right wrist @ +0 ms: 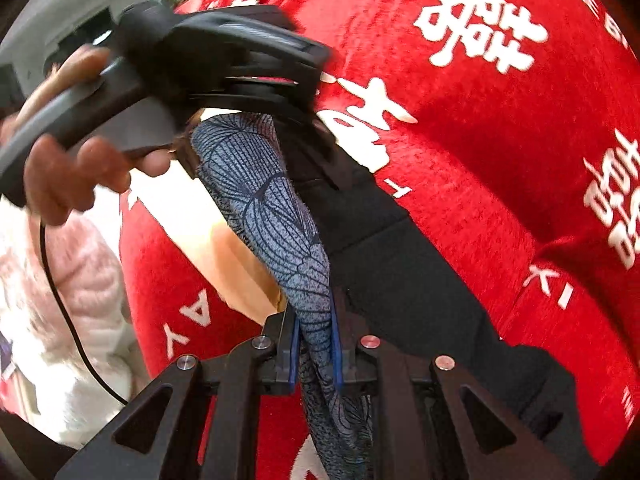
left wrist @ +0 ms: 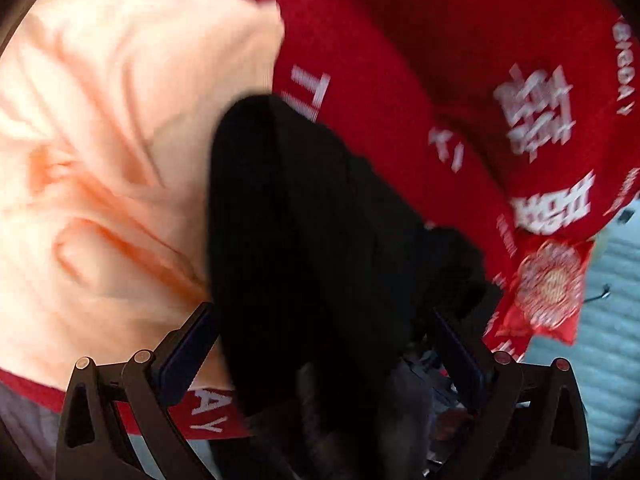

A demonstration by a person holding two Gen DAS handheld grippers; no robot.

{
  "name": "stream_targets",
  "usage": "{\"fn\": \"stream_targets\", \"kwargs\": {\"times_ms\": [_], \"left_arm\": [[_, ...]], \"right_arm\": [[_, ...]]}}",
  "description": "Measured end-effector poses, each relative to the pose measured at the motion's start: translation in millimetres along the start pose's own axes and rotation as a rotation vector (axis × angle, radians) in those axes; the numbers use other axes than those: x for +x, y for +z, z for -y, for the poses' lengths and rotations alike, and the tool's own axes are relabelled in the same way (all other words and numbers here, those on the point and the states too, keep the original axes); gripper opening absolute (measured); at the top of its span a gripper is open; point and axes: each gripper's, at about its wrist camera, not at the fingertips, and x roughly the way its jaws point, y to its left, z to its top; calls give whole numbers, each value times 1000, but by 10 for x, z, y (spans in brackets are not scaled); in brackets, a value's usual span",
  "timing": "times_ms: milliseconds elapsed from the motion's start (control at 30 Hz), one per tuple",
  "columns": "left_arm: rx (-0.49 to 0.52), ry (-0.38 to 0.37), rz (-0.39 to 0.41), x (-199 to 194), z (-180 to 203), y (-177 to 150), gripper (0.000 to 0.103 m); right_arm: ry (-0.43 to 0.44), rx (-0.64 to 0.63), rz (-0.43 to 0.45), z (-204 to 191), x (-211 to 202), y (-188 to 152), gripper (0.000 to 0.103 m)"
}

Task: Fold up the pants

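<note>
Right wrist view: right gripper (right wrist: pixel 315 350) is clenched on the pants (right wrist: pixel 276 216), blue pads pinching a bunched strip of grey-blue fabric w/ a dark leaf-vein print at bottom centre of frame. That strip runs up and left from the pads toward centre, where it meets the other tool. The black side of the pants lies alongside it, trailing from centre down to lower right, over the red blanket (right wrist: pixel 480 152) w/ white characters and letters that fills most of the right and top.

Upper left of this view: the left gripper (right wrist: pixel 224 60) seen from outside, dark body blurred, held by the person's hand (right wrist: pixel 76 172) w/ a black cable (right wrist: pixel 60 300) hanging down the left edge. Its fingertips sit at the top end of the printed strip, but contact is hidden there. A pale pink padded item (right wrist: pixel 80 280) sits at lower left (too blurred to name).

Left wrist view: left gripper's fingers (left wrist: pixel 192 344) stand wide apart at the bottom, w/ a thick black fold of the pants between them, rising to frame centre. The fabric fills the gap, but whether the pads actually press it I cannot tell. A peach cloth (left wrist: pixel 112 160) covers the left half; red blanket upper right; a light blue ribbed surface (left wrist: pixel 612 340) at the right edge.
</note>
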Motion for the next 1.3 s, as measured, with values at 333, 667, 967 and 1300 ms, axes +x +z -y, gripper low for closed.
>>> {"fn": "stream_targets", "kwargs": {"times_ms": [333,667,967,1300], "left_arm": [[217,284,28,72,506,-194,30],[334,513,114,161,1083,-450,27],[418,546,207,96,1681,-819,25],[565,573,267,137,2676,-1361,23]], "right_arm": [[-119,-4,-15,-42,-229,-299,65],[-320,278,-332,1116,-52,-1217,59],[-275,229,-285,1126,-173,-1269,65],[-316,365,-144,1522,-1371,-1715,64]]}}
